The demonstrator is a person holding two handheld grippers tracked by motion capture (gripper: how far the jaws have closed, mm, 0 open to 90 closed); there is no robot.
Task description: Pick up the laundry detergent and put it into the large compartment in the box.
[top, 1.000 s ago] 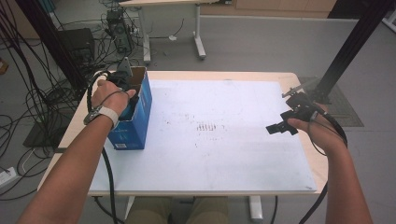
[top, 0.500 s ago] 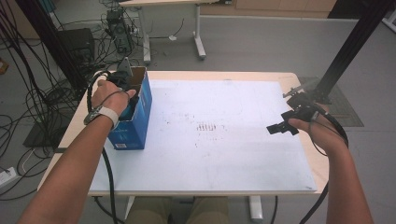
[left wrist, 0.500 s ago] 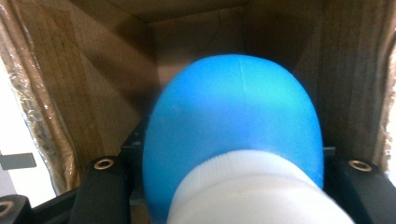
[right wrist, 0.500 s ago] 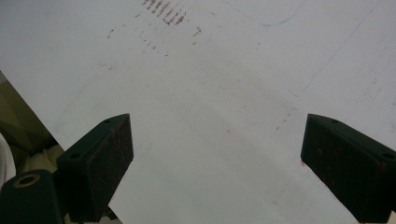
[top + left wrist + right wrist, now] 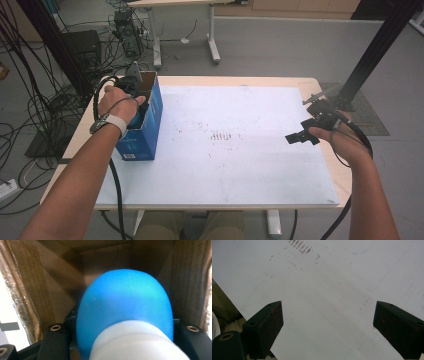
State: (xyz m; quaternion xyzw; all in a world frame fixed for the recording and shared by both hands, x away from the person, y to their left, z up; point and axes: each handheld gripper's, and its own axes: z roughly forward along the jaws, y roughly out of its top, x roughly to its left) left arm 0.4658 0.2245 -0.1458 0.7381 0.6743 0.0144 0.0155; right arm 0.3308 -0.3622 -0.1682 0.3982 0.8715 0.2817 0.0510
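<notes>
**Bottle held down inside the box**

My left gripper [image 5: 134,82] is clamped on the blue bottle [image 5: 125,312], cap toward me, long axis pointing into the cardboard box [image 5: 150,117]. My right gripper [image 5: 328,327] hangs open, well apart over the table [image 5: 240,165].

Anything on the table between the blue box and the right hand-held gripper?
Nothing: in the high view the white table sheet is bare between the blue box and the right hand-held gripper, apart from faint scuff marks.
</notes>
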